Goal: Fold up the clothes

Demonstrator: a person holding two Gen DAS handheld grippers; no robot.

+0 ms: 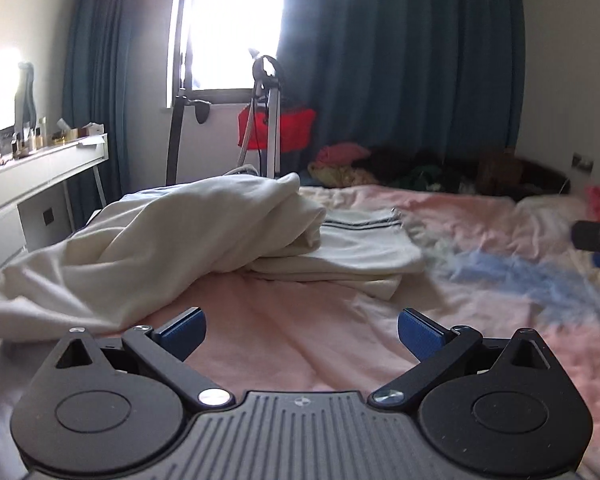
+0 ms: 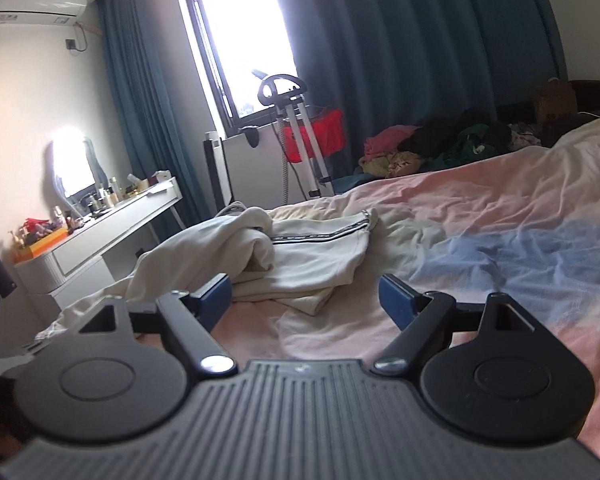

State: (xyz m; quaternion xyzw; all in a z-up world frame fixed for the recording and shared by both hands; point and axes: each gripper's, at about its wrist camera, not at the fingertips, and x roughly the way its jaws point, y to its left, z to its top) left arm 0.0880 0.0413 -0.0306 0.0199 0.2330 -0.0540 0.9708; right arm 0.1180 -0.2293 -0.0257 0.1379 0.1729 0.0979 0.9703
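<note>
We hold the left gripper [image 1: 302, 334] and right gripper [image 2: 304, 300] wide open, grasping nothing, above the bed [image 1: 480, 216]; the cream garment [image 1: 204, 224] lies half-folded just ahead.

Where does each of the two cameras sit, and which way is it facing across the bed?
Left wrist: low over the pink bedsheet, facing the window; its open left gripper shows, the other gripper at the right edge.
Right wrist: higher, same heading; open right gripper shows.
Both share the white garment, dresser and blue curtains.
</note>
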